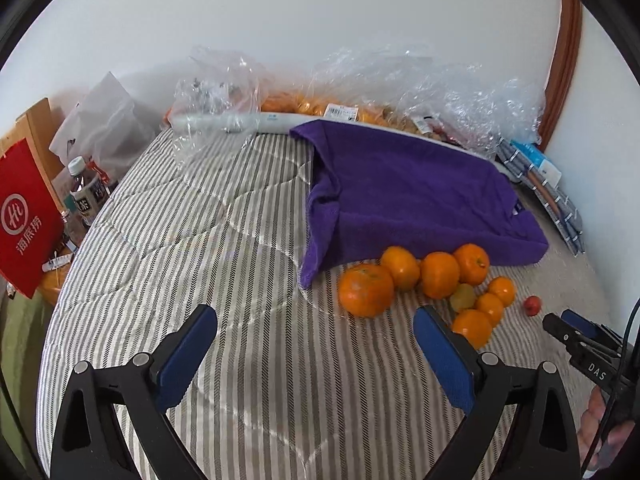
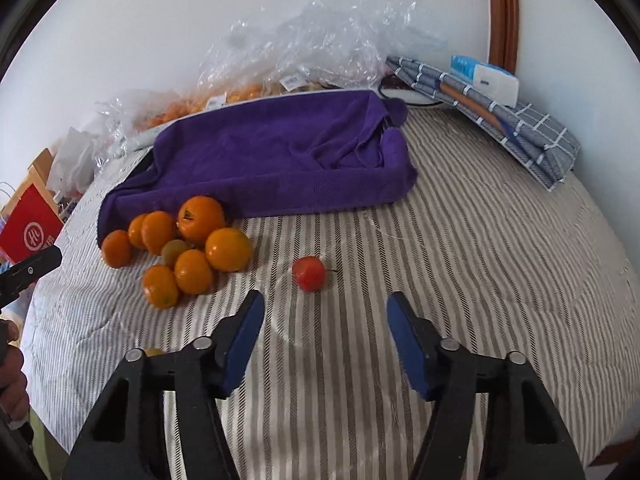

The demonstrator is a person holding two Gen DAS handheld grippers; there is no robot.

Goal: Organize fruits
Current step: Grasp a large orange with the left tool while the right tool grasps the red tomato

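A: Where was the fruit?
B: Glossy round oranges (image 2: pixel 192 236) clustered beside the fuzzy purple towel (image 2: pixel 280 160) on the striped bed (image 2: pixel 480 280); a small red fruit (image 2: pixel 308 273) lay apart.
A: Grippers?
B: Left gripper (image 1: pixel 316 352) and right gripper (image 2: pixel 325 340) both gaped, empty.

"海底捞" on the red bag (image 1: pixel 24 216); "DAS" on the right gripper (image 1: pixel 580 334)

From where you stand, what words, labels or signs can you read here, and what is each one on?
"海底捞", under a white round logo: on the red bag at the far left.
"茶": on the label of the bottle beside it; the rest is blurred.
"DAS": on the right tongs.
Price stickers on the clear plastic bags: too small to read.
Blue-and-white pack: print blurred.
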